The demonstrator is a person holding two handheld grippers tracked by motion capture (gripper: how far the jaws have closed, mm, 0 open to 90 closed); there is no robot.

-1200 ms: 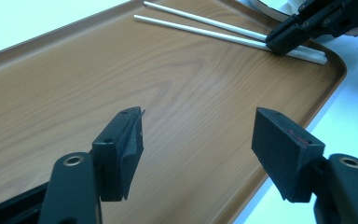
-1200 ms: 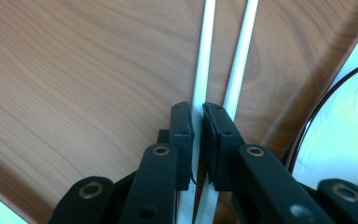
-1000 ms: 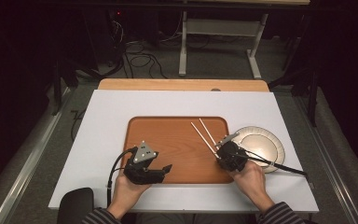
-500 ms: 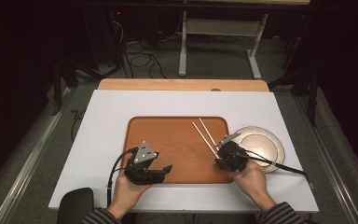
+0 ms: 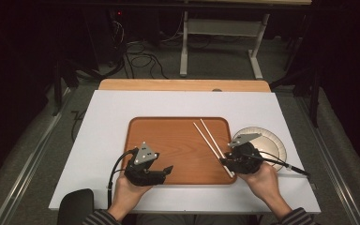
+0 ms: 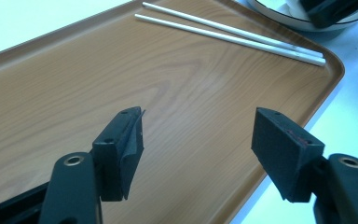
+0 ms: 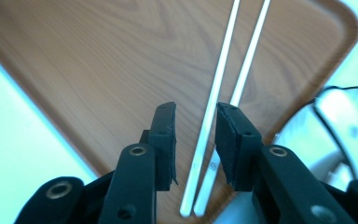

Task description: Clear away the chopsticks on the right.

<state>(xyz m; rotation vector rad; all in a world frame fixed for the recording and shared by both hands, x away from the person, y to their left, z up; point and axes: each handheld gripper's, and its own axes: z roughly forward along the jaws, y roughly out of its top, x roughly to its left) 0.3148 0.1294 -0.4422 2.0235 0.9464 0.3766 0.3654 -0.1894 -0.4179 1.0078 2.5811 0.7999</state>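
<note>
Since the earlier frame, the right tongs (image 7: 195,135) have just been opening and have lifted slightly off the chopsticks (image 5: 213,146), which lie loose between the jaws, untouched, along the right side of the wooden tray (image 5: 168,140). Placing them there looks done; little seems left. The left tongs (image 6: 198,144) hang open and empty over the tray. A plate (image 5: 274,140) sits beside it on the white desk (image 5: 103,122), in a dark room with cables behind.

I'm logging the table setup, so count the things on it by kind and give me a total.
Chopsticks: 2
Wooden tray: 1
Plate: 1
Total: 4
</note>
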